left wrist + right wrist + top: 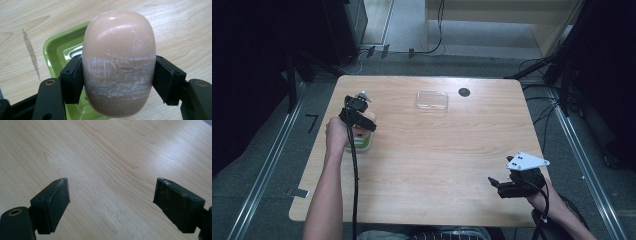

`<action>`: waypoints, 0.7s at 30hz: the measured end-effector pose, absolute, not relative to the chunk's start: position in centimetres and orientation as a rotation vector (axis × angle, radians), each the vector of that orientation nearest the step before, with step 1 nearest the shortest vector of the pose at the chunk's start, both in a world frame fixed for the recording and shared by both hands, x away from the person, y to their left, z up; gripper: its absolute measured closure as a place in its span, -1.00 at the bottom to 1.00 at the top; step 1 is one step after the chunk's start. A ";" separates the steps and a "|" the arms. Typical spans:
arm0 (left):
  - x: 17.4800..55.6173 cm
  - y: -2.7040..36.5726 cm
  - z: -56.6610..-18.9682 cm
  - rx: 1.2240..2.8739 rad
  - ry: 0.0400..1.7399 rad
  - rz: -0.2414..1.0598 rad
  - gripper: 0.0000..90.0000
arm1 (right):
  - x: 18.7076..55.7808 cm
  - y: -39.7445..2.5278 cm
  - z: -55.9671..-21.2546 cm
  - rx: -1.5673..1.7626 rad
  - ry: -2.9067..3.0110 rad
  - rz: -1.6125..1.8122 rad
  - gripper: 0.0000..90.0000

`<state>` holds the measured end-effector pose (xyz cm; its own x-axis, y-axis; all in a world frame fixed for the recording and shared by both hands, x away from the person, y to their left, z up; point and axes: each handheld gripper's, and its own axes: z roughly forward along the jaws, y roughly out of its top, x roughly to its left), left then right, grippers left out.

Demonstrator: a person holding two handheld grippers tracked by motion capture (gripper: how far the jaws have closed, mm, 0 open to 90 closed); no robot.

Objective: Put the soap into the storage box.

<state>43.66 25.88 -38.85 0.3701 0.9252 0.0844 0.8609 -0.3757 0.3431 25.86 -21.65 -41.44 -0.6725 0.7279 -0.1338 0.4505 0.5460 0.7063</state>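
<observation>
A person sat at a wooden table (427, 160) with a two-jaw gripper in each hand. The left gripper (117, 75) was closed on a soap (118, 62), a rounded, peach-coloured bar with white scuff marks across its middle; the two black pads pressed its opposite sides. In the left gripper view the soap hung just above a green dish (53, 47), which lay on the table directly beneath and slightly behind it, and a pale insert showed inside the dish. Whether the soap's underside touched the dish could not be told, since the bar hid that spot. In the high view the left gripper (357, 116) sat over the dish (362, 145) near the table's left edge, with the hand wrapped around its handle. A clear lid or box (431, 100) lay well apart from the dish, toward the far side of the table, and beside it was a small dark disc (464, 92). The right gripper (501, 186) rested far from the dish, near the table's right front corner, its jaws spread wide and holding nothing; the right gripper view showed bare wood between the pads (53, 200). Judging by this, the grasp was done and the soap was either leaving the dish or about to settle into it; release was not yet made.
</observation>
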 end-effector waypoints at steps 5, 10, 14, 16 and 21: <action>43.8 26.3 -39.1 2.375 1.612 0.394 -0.24 | 25.9 -21.6 -41.4 0.964 2.372 0.910 -0.70; 43.9 26.5 -39.2 2.338 1.623 0.421 -0.24 | 25.9 -21.7 -41.4 0.960 2.370 0.913 -0.70; 43.9 26.6 -39.3 2.332 1.629 0.424 -0.24 | 25.9 -21.7 -41.4 0.959 2.370 0.914 -0.70; 44.0 26.8 -39.5 2.324 1.645 0.424 -0.24 | 25.9 -21.7 -41.4 0.960 2.369 0.915 -0.70; 44.1 27.2 -39.9 2.292 1.676 0.439 -0.25 | 25.9 -21.7 -41.4 0.960 2.369 0.915 -0.70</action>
